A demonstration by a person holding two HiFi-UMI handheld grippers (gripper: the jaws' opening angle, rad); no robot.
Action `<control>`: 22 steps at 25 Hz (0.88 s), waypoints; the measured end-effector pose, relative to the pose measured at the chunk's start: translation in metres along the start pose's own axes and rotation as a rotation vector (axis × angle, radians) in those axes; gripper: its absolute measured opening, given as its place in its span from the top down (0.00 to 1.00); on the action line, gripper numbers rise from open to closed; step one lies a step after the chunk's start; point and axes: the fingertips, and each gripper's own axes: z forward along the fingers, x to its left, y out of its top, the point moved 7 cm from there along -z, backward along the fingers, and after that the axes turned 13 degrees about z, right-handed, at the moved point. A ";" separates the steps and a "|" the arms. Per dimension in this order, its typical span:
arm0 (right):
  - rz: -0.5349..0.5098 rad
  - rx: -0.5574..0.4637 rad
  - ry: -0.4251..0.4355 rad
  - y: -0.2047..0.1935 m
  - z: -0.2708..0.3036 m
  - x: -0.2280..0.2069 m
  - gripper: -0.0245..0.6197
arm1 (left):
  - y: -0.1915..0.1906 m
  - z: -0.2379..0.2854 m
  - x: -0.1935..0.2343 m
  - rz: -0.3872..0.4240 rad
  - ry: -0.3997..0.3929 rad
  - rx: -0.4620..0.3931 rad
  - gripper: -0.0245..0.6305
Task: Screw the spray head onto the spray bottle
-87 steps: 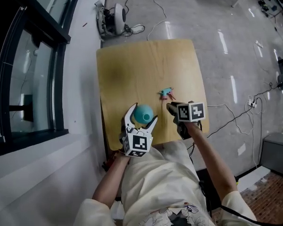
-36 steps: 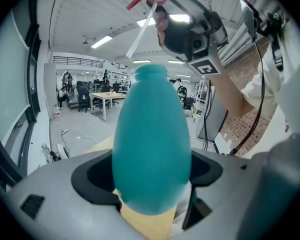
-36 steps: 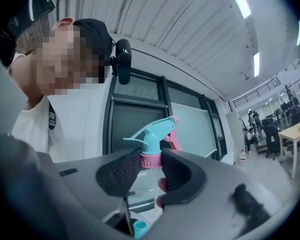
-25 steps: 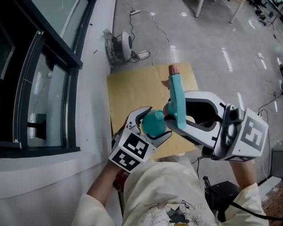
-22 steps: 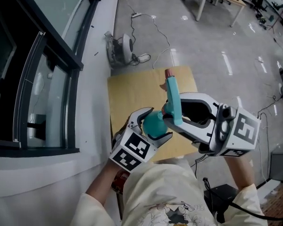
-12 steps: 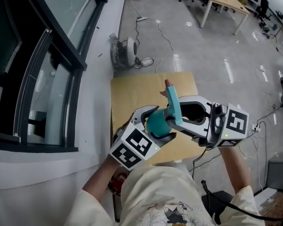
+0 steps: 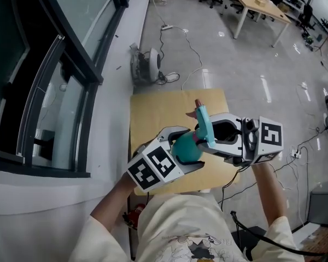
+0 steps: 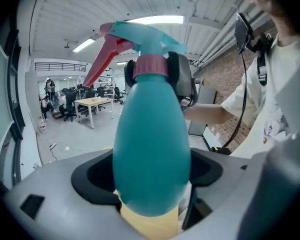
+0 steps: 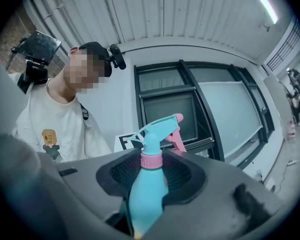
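Head view: the left tool point(image 7: 187, 148) clamped the spray bottle point(image 7: 183, 147) above the counter point(image 7: 153, 113), apparently bracing it so the right tool point(image 7: 204, 140), half-closed on the spray head point(image 7: 201, 116) at its pink collar point(image 8: 151, 65), could twist it.

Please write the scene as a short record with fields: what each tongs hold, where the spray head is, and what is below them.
left tongs: shut on the body of the spray bottle
right tongs: shut on the spray head, at its pink collar
head position: collar sits on the bottle's neck; how tight it is cannot be told
trigger: pink
below: wooden table; the bottle is held up over it
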 end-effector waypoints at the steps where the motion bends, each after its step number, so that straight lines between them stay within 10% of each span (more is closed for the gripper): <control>1: -0.004 0.003 0.012 -0.001 0.000 0.000 0.75 | 0.000 0.001 -0.001 0.001 -0.005 -0.006 0.33; 4: -0.027 0.007 -0.006 -0.002 0.000 0.002 0.75 | -0.004 0.004 -0.004 -0.006 0.067 -0.001 0.33; 11: -0.086 -0.006 -0.418 -0.016 0.002 -0.015 0.75 | -0.021 0.012 0.016 -0.105 0.512 0.091 0.33; 22: -0.057 -0.009 -0.410 -0.022 0.003 -0.008 0.70 | -0.024 0.020 0.013 -0.216 0.550 -0.093 0.33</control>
